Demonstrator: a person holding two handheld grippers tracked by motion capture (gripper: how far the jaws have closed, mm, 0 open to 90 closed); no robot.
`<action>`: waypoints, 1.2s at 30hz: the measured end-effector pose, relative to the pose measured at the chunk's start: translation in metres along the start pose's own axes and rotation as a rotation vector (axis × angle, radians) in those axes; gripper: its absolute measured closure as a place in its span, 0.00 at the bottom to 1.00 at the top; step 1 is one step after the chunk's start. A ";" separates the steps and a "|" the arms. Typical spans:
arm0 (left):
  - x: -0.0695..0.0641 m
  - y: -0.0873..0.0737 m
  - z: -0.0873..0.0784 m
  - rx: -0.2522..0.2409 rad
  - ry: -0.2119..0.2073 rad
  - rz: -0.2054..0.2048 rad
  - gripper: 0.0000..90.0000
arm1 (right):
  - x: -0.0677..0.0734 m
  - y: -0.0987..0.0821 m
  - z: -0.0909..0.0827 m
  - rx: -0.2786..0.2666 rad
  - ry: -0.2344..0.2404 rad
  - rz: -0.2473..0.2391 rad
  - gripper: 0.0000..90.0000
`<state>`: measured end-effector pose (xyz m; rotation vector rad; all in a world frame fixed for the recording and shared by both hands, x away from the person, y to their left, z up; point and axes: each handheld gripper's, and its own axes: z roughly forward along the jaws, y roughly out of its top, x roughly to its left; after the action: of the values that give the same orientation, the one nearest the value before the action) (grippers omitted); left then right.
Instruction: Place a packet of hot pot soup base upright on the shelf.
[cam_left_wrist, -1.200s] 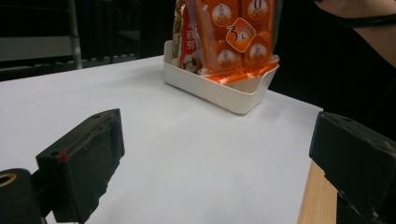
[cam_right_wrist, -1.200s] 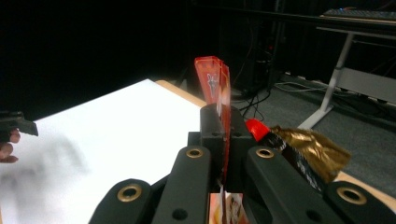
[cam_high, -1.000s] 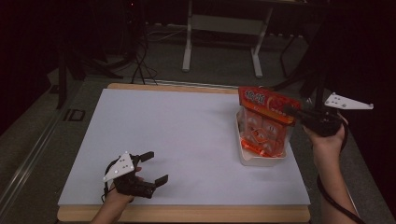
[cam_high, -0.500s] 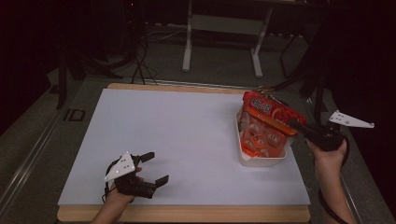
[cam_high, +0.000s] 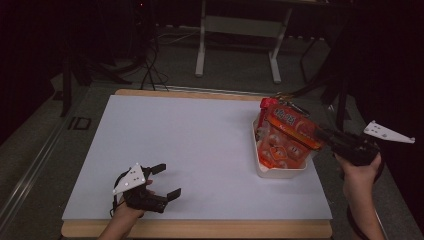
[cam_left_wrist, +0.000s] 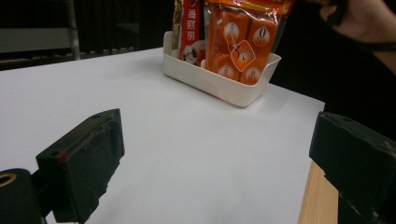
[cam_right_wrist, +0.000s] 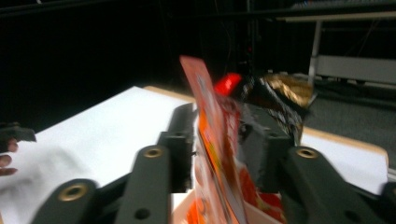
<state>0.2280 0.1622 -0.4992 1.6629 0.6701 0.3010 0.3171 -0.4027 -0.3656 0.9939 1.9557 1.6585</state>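
Orange snack packet, centre right of the high view, now leans over the white tray on the bench, having tipped lower within a second, probably going in. Long axis: upper left to lower right. Right tool clamps its edge; left tool rests released.

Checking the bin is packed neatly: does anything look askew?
Yes. The orange snack bag leans tilted over the white bin's right rim instead of standing upright, clamped by the right gripper. The red packet behind it stands upright.
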 end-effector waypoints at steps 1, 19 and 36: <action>0.000 0.000 0.000 0.000 0.000 0.000 0.04 | 0.003 0.005 -0.001 -0.007 0.000 -0.010 0.66; -0.001 -0.001 -0.001 0.009 0.003 0.004 0.04 | 0.065 0.033 0.021 -0.010 0.129 -0.060 0.24; -0.002 -0.001 -0.002 0.016 0.005 0.024 0.04 | 0.098 -0.022 0.059 0.084 0.207 -0.067 0.20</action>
<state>0.2253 0.1625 -0.4998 1.6870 0.6587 0.3176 0.2865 -0.2922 -0.3857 0.8034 2.1825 1.7132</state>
